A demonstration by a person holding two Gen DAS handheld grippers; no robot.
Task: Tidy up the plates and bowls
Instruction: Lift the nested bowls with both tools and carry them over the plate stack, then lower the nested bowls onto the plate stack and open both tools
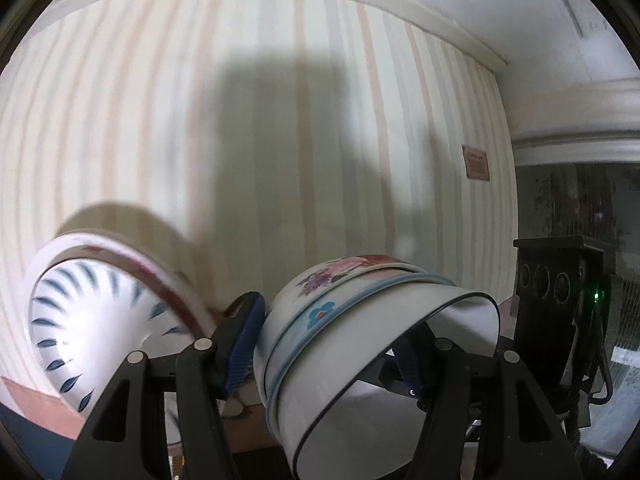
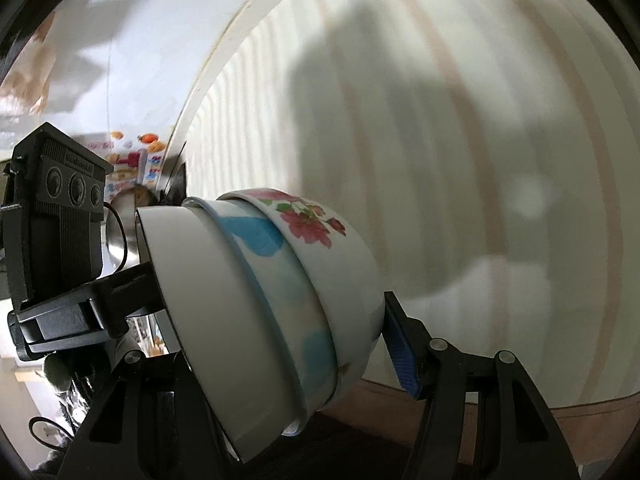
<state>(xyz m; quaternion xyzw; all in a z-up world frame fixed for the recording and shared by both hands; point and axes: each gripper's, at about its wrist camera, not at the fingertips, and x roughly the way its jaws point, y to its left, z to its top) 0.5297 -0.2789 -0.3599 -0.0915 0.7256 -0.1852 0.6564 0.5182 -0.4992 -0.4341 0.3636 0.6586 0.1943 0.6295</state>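
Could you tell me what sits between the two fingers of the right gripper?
A tilted stack of three nested bowls fills the gap between the right gripper fingers, shown in the right wrist view.

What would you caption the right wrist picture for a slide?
Right tongs and left tongs together hold a nested stack of bowls sideways before a striped wall.

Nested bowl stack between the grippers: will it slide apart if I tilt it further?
Probably, somewhat. The nested bowl stack already lies tilted, and its glazed walls look slick, so the floral bowl could slip out. It looks rigid and breakable, and likely heavy with three bowls together.
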